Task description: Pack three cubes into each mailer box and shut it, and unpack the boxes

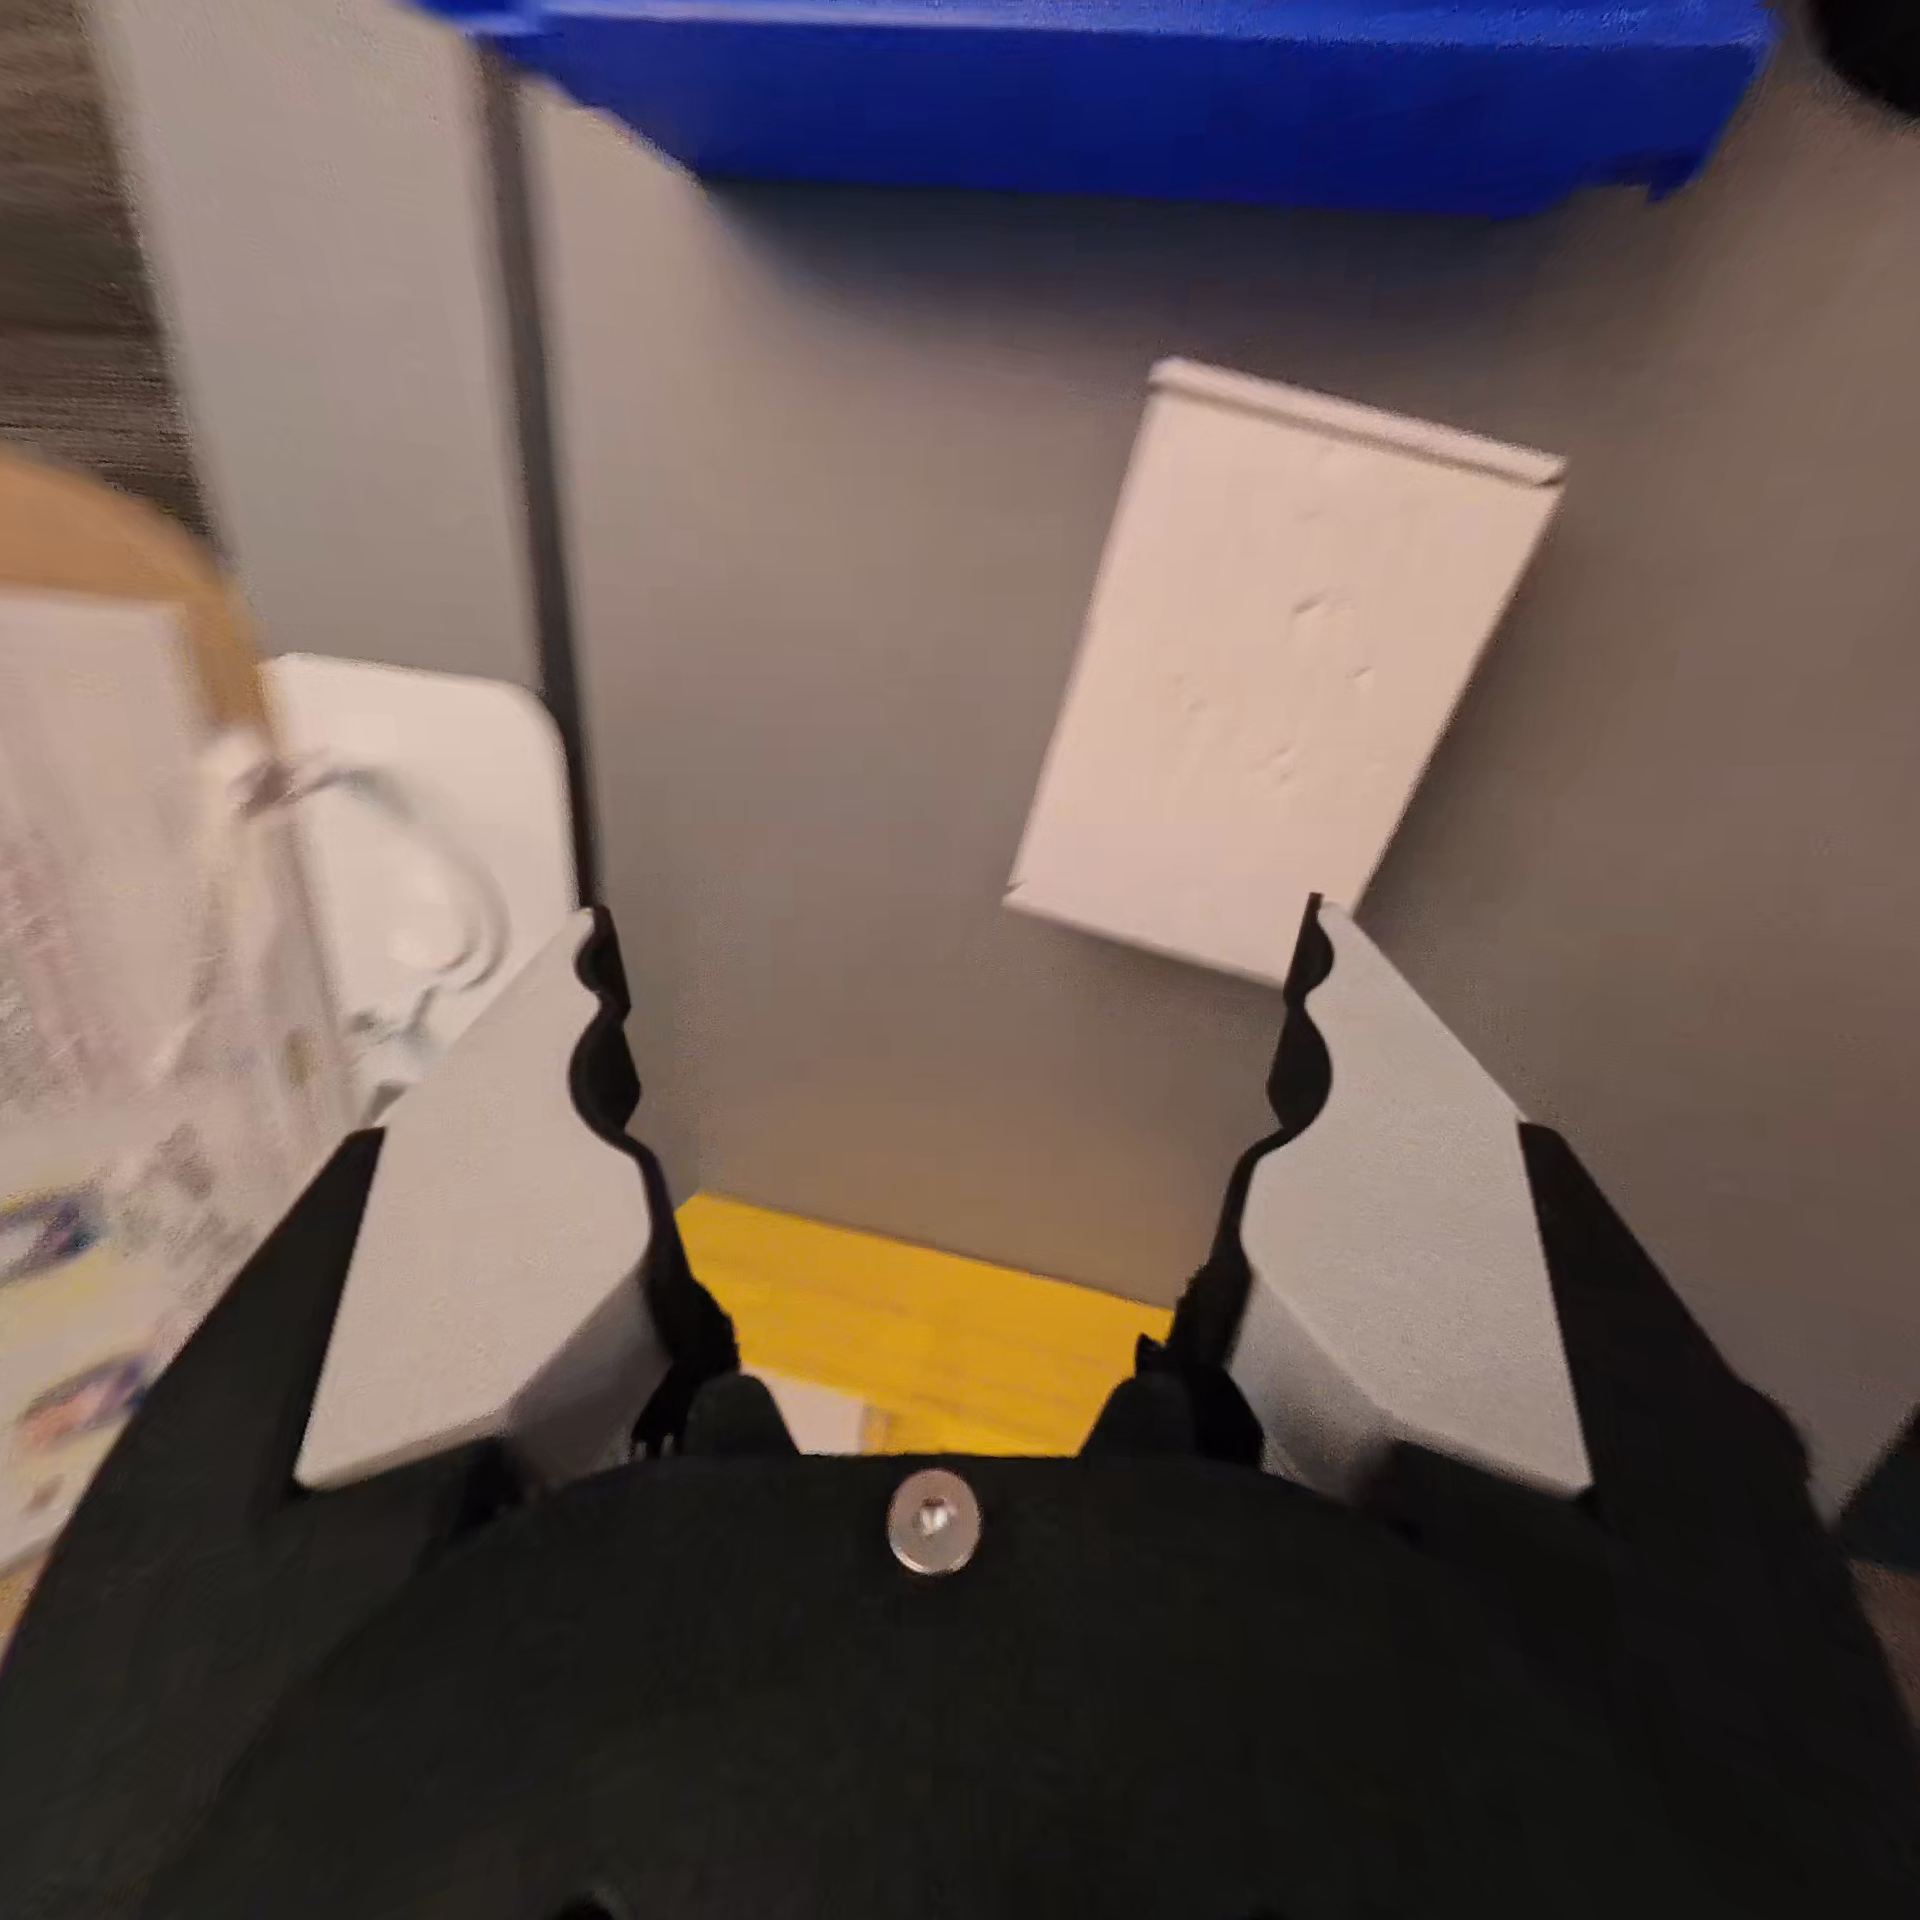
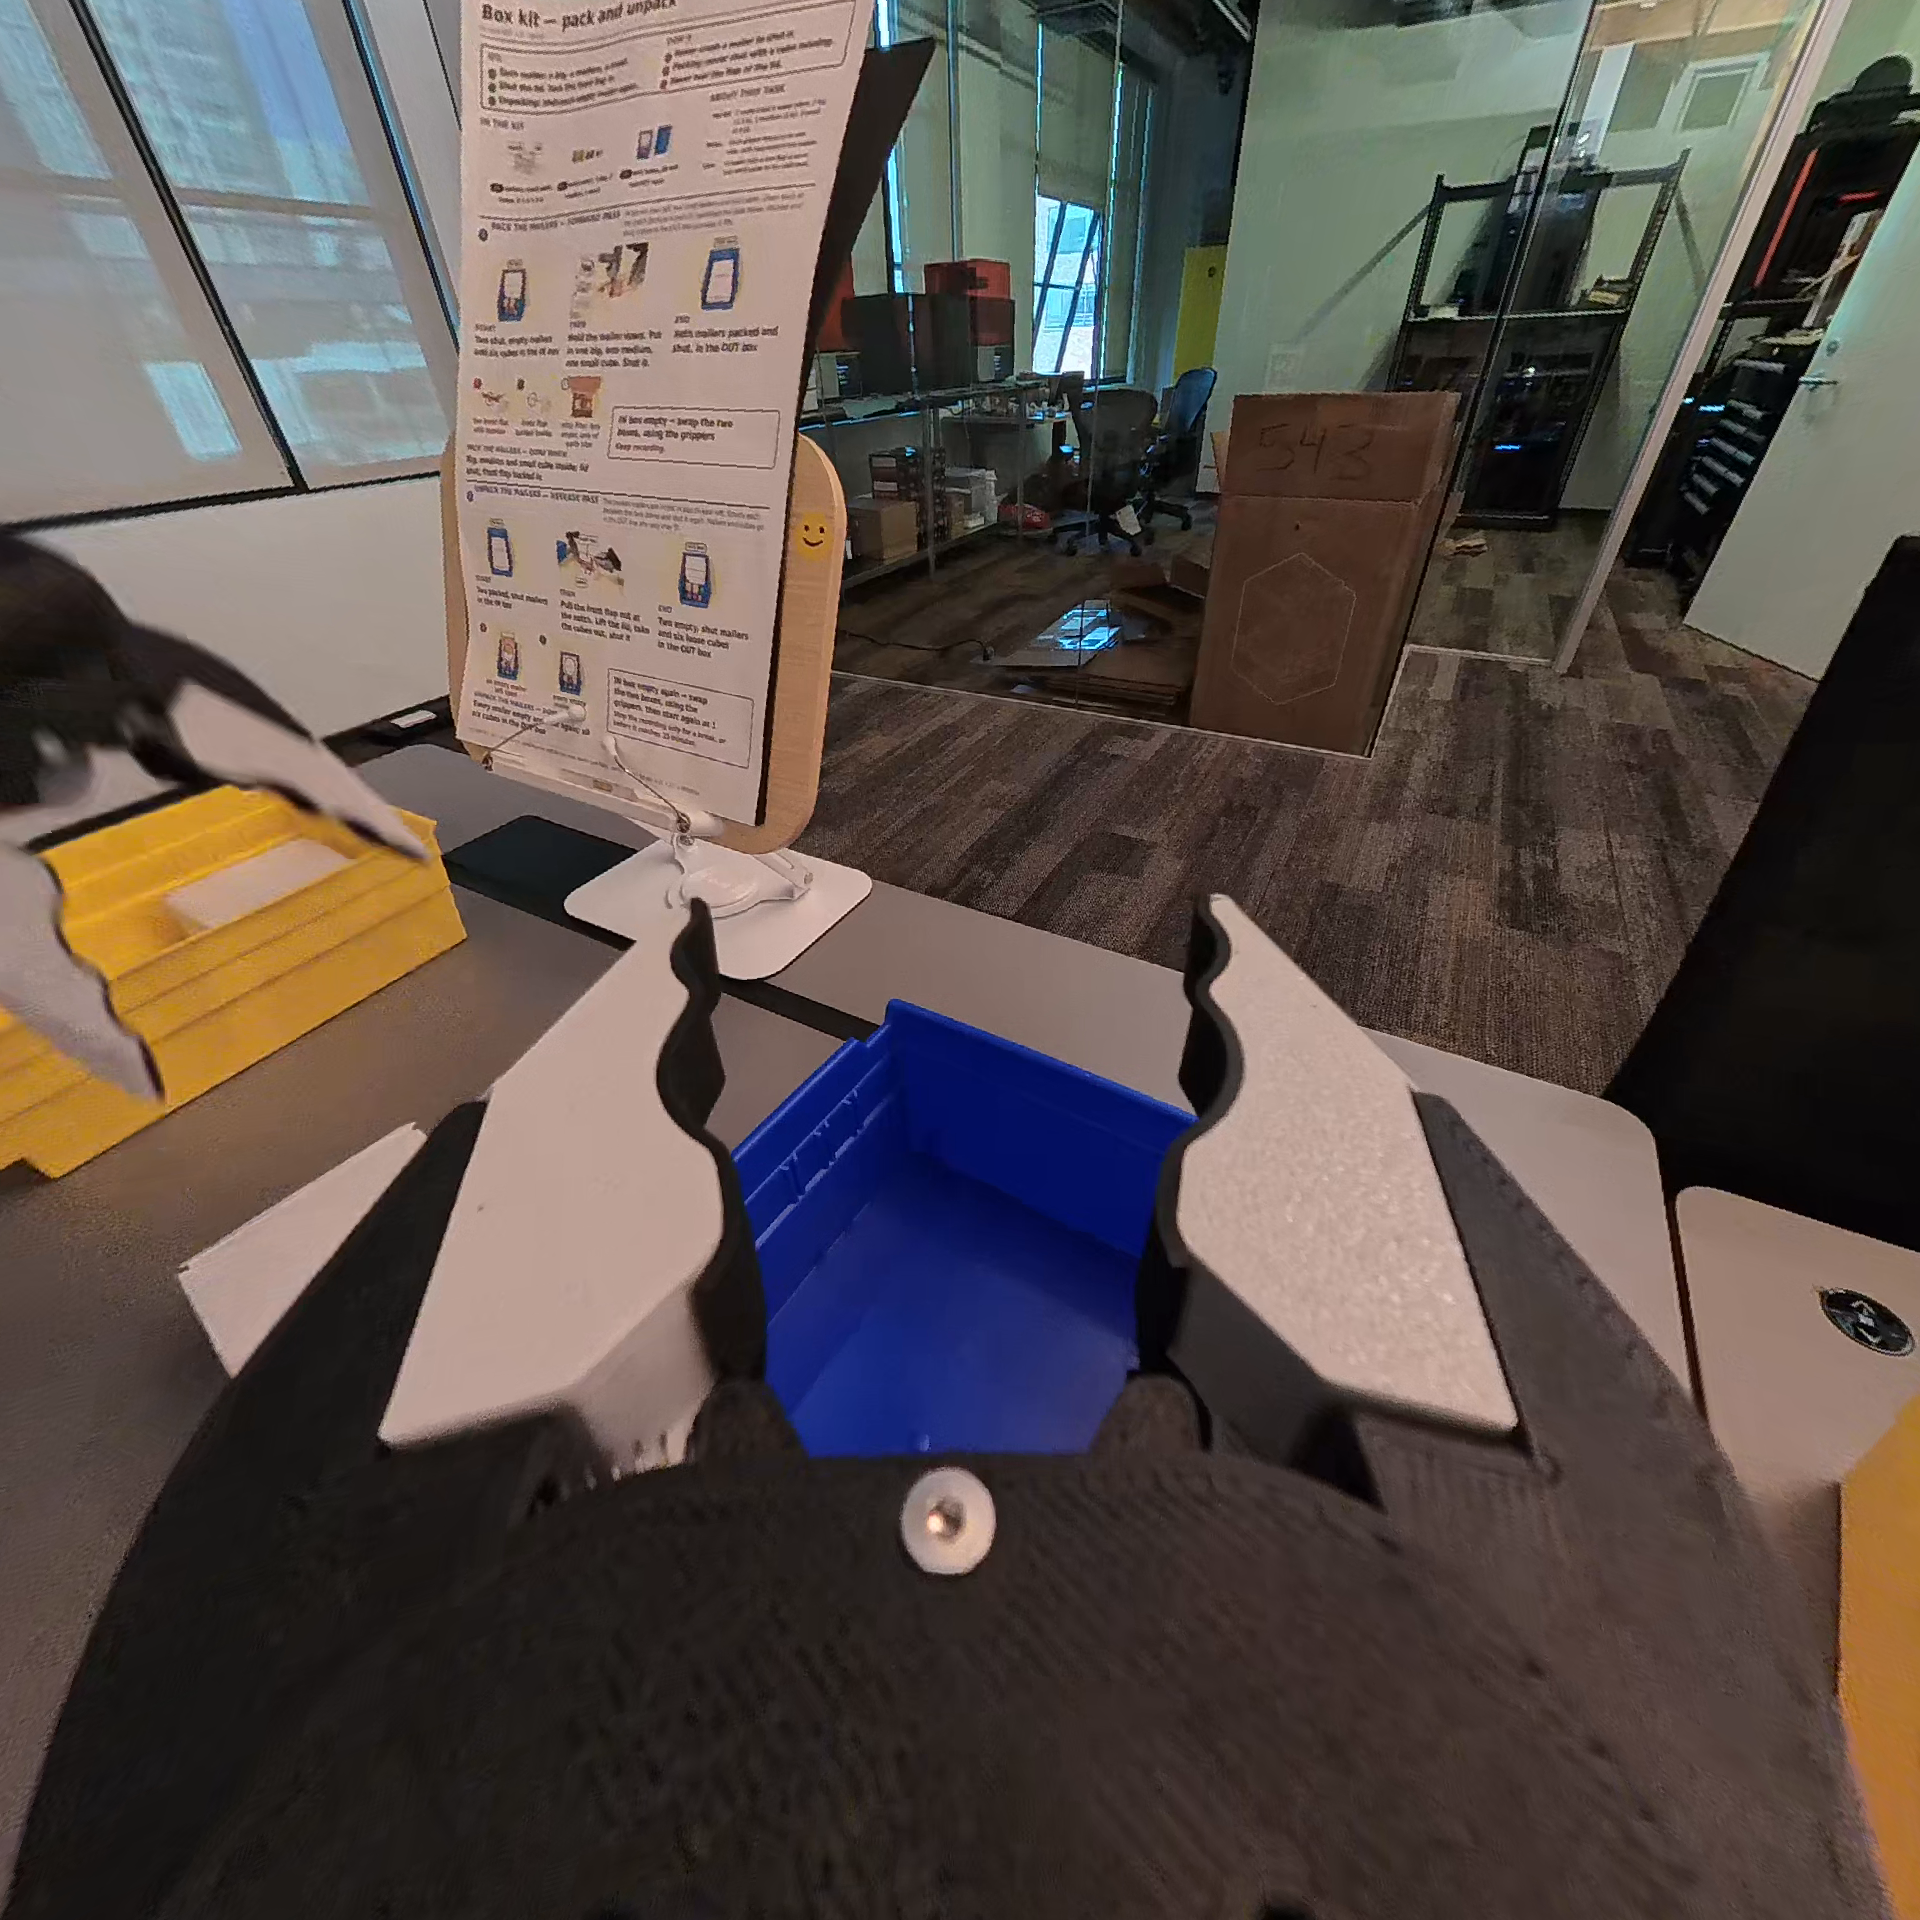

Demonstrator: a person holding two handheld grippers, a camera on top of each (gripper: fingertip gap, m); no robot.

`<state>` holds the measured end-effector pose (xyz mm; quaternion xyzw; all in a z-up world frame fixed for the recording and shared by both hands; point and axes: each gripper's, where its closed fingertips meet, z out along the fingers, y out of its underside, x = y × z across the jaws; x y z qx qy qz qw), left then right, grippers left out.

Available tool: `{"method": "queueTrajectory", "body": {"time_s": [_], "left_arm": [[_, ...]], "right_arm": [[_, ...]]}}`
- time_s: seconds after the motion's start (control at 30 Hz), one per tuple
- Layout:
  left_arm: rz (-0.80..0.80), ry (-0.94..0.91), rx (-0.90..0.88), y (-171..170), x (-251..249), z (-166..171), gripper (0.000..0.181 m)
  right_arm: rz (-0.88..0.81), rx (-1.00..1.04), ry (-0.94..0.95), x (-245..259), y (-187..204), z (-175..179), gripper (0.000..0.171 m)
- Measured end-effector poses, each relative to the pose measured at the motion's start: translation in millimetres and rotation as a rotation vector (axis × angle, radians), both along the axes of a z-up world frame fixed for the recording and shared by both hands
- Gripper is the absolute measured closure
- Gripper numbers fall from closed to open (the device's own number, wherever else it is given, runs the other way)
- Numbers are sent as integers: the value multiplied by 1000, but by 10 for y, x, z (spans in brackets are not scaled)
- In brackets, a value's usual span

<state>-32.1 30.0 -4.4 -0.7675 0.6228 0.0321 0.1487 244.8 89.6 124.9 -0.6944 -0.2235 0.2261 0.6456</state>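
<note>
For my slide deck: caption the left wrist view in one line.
Open left tool hovers empty above a shut white mailer box on the grey table, between blue bin and yellow bin.

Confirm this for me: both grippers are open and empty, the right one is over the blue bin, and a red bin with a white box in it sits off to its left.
One slip: that bin is yellow, not red, as the right wrist view shows. The rest stands: left gripper and right gripper open and empty, right over the blue bin, white box inside.

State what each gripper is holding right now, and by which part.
Nothing. The left gripper hangs open above the grey table, near the white mailer box; the right gripper is open over the blue bin.
</note>
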Motion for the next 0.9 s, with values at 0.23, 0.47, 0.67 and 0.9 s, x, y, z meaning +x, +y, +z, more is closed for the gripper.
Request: {"method": "queueTrajectory", "body": {"time_s": [0.23, 0.47, 0.67, 0.9], "left_arm": [[250, -11, 109, 301, -1624, 519, 61], [356, -36, 96, 230, -2267, 355, 61], [212, -86, 79, 25, -1746, 230, 61], [-65, -399, 108, -451, -470, -276, 59]], "right_arm": [[-15, 8, -24, -5, 20, -4, 81], [-35, -6, -41, -18, 67, -42, 81], [-21, 0, -120, -213, 89, -76, 81], [161, 131, -196, -1003, -111, 76, 82]]}}
